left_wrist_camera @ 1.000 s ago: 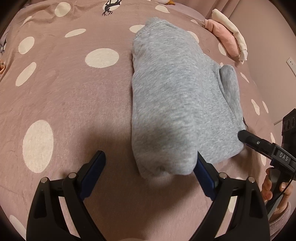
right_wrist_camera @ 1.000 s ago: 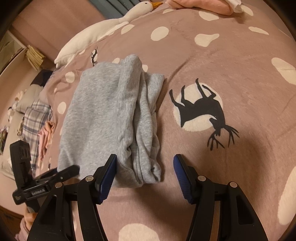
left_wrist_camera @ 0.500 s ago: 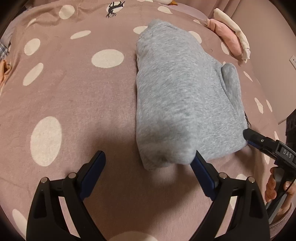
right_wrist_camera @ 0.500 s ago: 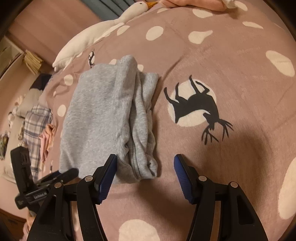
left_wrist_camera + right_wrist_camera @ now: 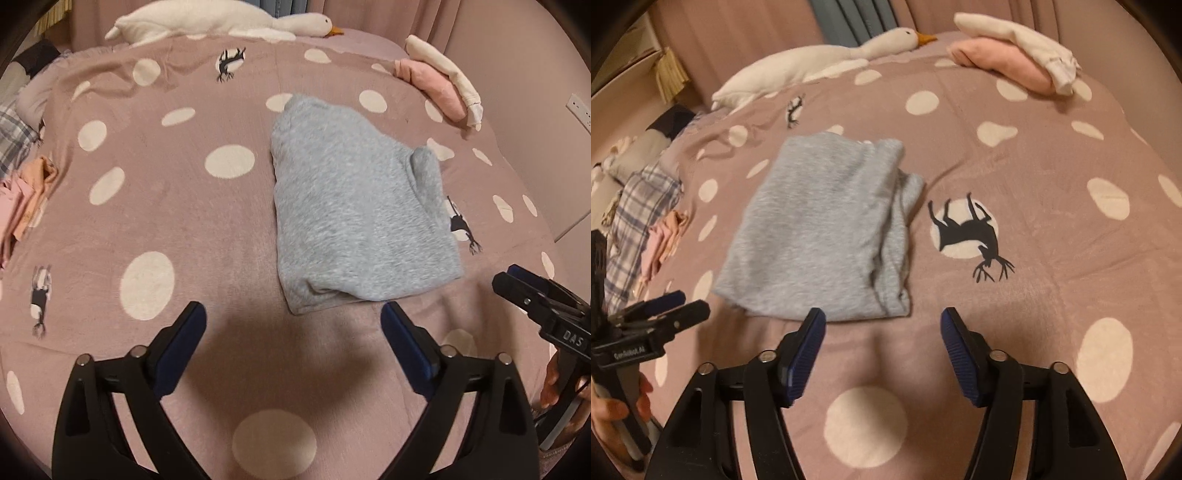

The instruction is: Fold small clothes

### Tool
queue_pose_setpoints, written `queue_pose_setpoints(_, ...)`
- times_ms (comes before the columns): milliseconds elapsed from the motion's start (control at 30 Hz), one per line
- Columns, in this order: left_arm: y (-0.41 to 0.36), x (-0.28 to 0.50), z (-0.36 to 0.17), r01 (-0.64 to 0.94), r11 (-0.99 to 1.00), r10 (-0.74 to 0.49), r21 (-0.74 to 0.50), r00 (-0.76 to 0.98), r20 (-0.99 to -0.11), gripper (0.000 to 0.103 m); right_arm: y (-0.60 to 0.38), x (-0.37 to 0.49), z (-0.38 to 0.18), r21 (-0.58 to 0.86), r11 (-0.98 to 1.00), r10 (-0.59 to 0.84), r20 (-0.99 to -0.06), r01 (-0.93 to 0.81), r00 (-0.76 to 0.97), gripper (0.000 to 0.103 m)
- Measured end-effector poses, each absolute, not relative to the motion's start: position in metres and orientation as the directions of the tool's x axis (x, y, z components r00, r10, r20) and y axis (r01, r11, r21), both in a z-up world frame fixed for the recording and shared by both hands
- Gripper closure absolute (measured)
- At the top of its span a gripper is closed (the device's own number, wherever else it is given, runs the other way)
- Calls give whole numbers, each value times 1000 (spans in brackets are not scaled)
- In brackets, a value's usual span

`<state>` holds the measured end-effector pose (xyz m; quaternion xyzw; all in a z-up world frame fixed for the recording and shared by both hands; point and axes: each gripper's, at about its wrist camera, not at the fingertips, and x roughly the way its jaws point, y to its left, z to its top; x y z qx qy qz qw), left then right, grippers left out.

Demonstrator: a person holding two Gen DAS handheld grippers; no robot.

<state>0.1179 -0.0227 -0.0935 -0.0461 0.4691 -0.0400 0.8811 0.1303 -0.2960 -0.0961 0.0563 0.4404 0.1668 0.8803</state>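
The grey fleece garment [image 5: 354, 221] lies folded in a thick rectangle on the dotted pink blanket [image 5: 184, 229], just in front of both tools. The left gripper [image 5: 291, 325] and the right gripper [image 5: 882, 332] have their jaws wide apart and hold nothing. The cloth looks soft, light and limp, so I think it will sag; the near thick edge, where layers stack, seems the best place to pinch.

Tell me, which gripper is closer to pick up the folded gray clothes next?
Probably the right gripper. Its open fingers point at the near edge of the gray clothes, just short of it. The left gripper is open too, but the clothes' corner sits toward its right finger, not centered, so its grab looks more awkward.
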Motion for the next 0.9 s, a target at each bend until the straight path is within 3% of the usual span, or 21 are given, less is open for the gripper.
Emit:
queue_pose_setpoints(100,-23,110,-81,17,995,-90,-98,573,-815,1,-292,121,-82,230,936,346,-735,-266,583,18)
queue_pose_setpoints(400,-20,94,-52,-14,997,-49,-71,586,-809,0,-277,102,-54,152,949,302,-690,-277,657,3)
queue_pose_setpoints(533,-21,87,-44,1,994,-91,-113,594,-799,0,-272,96,-45,133,952,289,-679,-275,675,1)
queue_pose_setpoints(733,-26,73,-28,-47,998,-8,-49,633,-774,0,-266,81,-30,107,951,287,-658,-291,696,1)
queue_pose_setpoints(900,-27,66,-20,-40,998,-18,-57,647,-762,0,-263,72,-24,116,946,303,-642,-301,704,1)
